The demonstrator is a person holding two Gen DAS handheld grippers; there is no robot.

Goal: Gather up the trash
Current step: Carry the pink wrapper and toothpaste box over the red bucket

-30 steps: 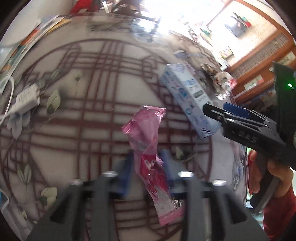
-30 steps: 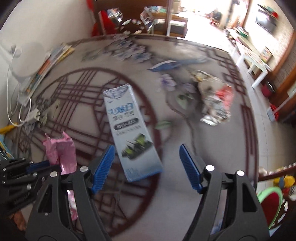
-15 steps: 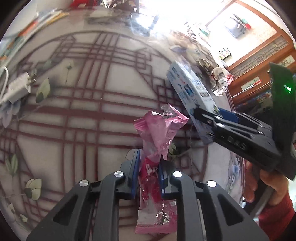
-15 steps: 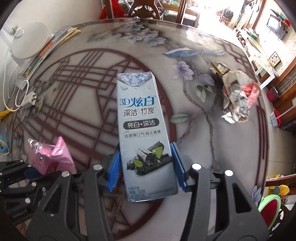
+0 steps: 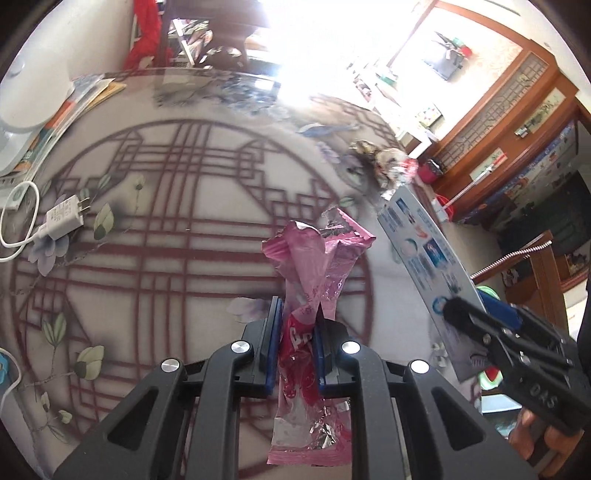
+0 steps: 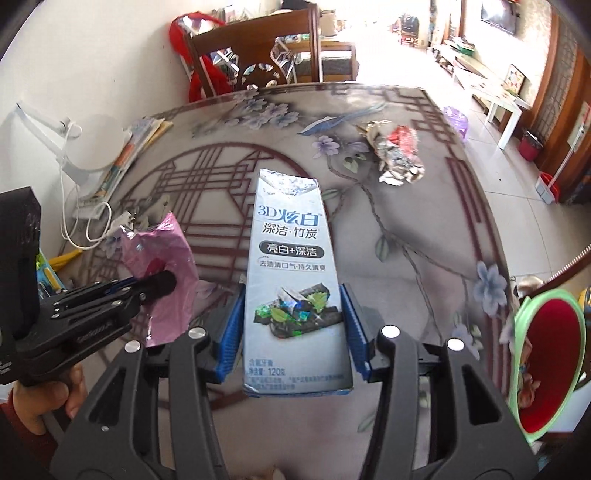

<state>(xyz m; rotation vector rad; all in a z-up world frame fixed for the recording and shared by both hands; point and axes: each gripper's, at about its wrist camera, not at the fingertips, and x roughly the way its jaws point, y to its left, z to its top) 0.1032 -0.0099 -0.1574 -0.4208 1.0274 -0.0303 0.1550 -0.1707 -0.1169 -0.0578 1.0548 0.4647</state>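
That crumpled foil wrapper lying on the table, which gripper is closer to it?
Right. The right gripper, holding the toothpaste box, is nearer the crumpled foil wrapper; the left gripper is farther away.

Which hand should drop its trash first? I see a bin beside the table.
Right, probably: the red bin sits just right of the right gripper holding the toothpaste box; the left gripper is farther.

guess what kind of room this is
Most likely a home dining area opening onto a living room: a glass-topped dining table with a floral cloth, a wooden dining chair and a wall-mounted TV.
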